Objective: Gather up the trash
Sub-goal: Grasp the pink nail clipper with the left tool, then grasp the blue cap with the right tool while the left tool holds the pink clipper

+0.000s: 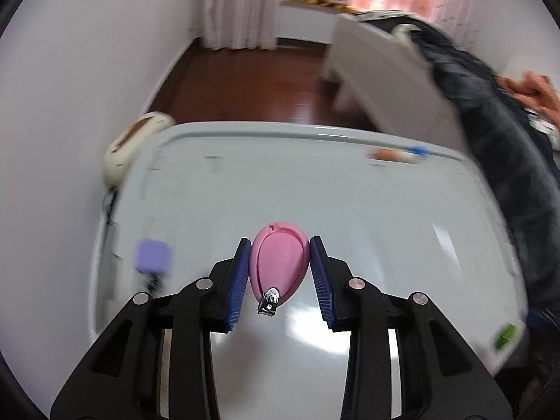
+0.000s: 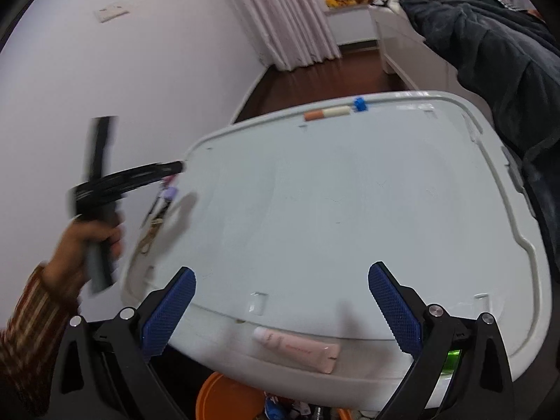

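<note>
I had the left gripper [image 1: 280, 273] closed on a pink nail clipper [image 1: 280, 266], its fingers [image 1: 239, 287] pressing the two curved flanks of the teardrop shell, with the metal blade end [image 1: 268, 301] pointing back toward the camera. I judged the clipper light, rigid and slick-sided; its taper could let it squirt out forward, so the widest part of the shell was the correct hold. The right gripper [image 2: 281, 297] stood with fingers wide and nothing between them. Just below those fingers a pink tube [image 2: 297, 347] lay at the near edge of the surface [image 2: 332, 210]. I judged it soft and light, best taken across its middle. The surface was a pale, glossy lid. Beyond it lay a dark wood floor [image 1: 245, 80], white curtains [image 1: 241, 7] and a bed [image 2: 413, 49] with dark clothing.
</note>
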A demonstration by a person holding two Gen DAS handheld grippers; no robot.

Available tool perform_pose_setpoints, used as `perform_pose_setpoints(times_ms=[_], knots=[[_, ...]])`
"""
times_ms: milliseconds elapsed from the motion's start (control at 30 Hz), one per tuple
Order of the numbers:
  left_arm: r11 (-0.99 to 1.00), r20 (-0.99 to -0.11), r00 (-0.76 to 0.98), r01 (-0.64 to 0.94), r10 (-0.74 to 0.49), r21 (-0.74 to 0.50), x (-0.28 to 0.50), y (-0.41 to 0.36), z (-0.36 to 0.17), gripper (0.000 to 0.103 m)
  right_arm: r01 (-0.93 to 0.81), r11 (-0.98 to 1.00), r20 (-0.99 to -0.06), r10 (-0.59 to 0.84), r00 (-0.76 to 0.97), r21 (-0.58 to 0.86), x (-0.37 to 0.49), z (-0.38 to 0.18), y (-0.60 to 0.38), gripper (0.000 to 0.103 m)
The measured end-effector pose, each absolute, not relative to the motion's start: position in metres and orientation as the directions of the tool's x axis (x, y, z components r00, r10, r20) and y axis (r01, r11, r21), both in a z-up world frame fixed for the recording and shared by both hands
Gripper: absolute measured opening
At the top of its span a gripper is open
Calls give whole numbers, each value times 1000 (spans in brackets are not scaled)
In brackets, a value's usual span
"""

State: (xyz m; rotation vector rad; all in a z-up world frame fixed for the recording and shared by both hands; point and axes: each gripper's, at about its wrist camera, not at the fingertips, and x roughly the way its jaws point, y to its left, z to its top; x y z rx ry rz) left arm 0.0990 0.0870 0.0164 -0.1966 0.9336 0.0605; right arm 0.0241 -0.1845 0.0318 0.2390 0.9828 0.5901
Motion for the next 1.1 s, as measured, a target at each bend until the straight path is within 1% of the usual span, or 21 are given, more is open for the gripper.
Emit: perform_pose_setpoints(times_ms=[67, 167, 267, 333, 367, 467, 600, 733, 767, 800, 833, 867, 900, 933, 1100], knots=[[982, -791, 606, -80, -89, -172, 84, 60, 23, 34, -338, 821, -730, 566, 384, 460, 38, 30, -184, 98], [978, -773, 613, -5, -163, -211, 68, 29, 24, 34, -338, 831, -753, 548, 364, 442, 71, 30, -176, 98], [972, -761, 611, 66, -219, -227, 60, 9, 23, 34, -312, 861, -763, 503, 407, 401, 122, 27, -170, 97], [969, -756, 610, 98, -240, -228, 61, 2, 22, 34, -303, 895, -764, 440, 472, 328, 158, 22, -166, 97], [968, -755, 608, 105, -245, -230, 62, -1, 21, 34, -308, 905, -758, 416, 502, 293, 177, 19, -163, 95], [966, -755, 605, 109, -253, -236, 65, -2, 22, 34, -301, 929, -756, 353, 552, 214, 225, 9, -149, 94], [967, -753, 608, 118, -252, -228, 63, -1, 24, 34, -252, 949, -778, 301, 551, 188, 281, -9, -132, 94], [961, -752, 601, 128, -271, -245, 63, 2, 25, 34, -196, 962, -818, 264, 511, 188, 312, -24, -124, 93], [958, -750, 598, 134, -282, -253, 63, 3, 26, 34, -189, 967, -832, 247, 497, 174, 317, -29, -120, 91], [956, -748, 598, 135, -288, -260, 62, 4, 26, 34, -183, 970, -842, 229, 489, 158, 321, -33, -118, 88], [954, -745, 600, 136, -293, -266, 61, 5, 27, 34, -179, 972, -848, 222, 481, 153, 325, -36, -118, 79], [953, -743, 599, 139, -298, -270, 61, 6, 28, 34, -180, 968, -846, 239, 477, 173, 327, -37, -119, 64], [951, -742, 598, 142, -303, -274, 60, 7, 28, 34, -172, 967, -847, 249, 470, 189, 329, -37, -120, 46], [951, -741, 599, 142, -304, -276, 60, 9, 28, 34, -171, 963, -855, 265, 446, 209, 334, -39, -121, 18], [948, -738, 598, 139, -311, -286, 58, 12, 30, 34, -120, 930, -832, 365, 419, 347, 329, -34, -141, 18]])
